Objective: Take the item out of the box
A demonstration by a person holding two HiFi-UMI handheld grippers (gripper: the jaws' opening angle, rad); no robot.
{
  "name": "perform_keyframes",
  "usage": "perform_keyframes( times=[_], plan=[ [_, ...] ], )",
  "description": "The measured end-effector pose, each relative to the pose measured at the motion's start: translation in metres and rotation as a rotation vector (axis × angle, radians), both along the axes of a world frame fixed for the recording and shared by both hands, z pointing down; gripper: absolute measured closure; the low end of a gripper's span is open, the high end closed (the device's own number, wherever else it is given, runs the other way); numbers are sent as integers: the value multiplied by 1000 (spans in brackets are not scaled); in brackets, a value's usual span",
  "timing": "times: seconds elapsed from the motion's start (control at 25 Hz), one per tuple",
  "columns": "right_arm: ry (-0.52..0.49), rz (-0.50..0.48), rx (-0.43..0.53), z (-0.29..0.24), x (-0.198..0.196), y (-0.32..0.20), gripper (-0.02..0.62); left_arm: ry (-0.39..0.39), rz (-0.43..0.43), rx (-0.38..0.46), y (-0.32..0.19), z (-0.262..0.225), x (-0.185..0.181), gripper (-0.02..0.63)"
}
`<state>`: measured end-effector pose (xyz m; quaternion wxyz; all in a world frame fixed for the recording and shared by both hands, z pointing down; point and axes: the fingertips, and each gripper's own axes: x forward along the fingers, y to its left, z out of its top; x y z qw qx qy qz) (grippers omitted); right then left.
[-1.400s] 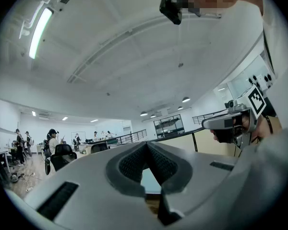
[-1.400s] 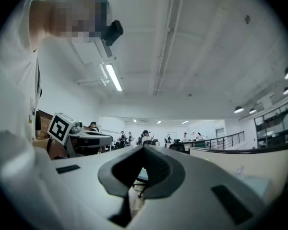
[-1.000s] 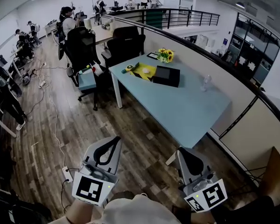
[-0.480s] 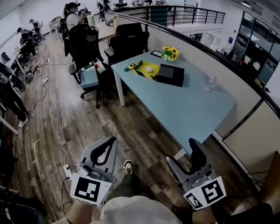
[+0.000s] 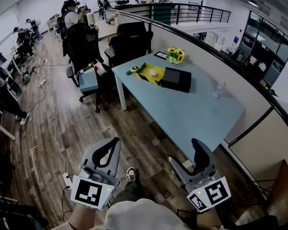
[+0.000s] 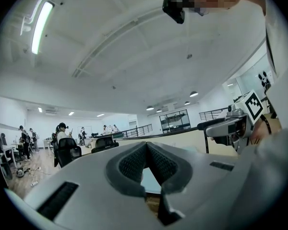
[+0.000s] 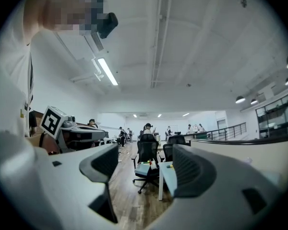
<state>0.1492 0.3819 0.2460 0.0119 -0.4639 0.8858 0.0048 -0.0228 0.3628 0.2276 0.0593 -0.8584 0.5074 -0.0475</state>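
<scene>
Left gripper (image 5: 114, 143) pressed together, right gripper (image 5: 184, 151) spread, both empty. Box (image 5: 176, 79) lay well apart on table (image 5: 206, 119). Risk: shut left jaws might shove box, not grasp.

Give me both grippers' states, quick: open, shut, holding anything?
Left gripper: closed, fingers together, holding nothing.
Right gripper: open, nothing between its fingers.

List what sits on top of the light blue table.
A black box, yellow flowers, a yellow sheet and a small clear object stand on it. Whatever is in the box cannot be seen from here.
</scene>
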Motion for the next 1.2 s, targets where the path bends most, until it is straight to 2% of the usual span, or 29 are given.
perform_keyframes(
  times=[0.4,0.8,1.2],
  plan=[
    [24,45,-30,-3,-32,-110,249,-2,28,-18,-113,-1,-35,603],
    [23,100,-91,11,-87,-238,247,3,56,-39,-234,2,-95,603],
    [35,106,-156,40,-124,-298,250,1,77,-63,-296,21,-128,603]
  ],
)
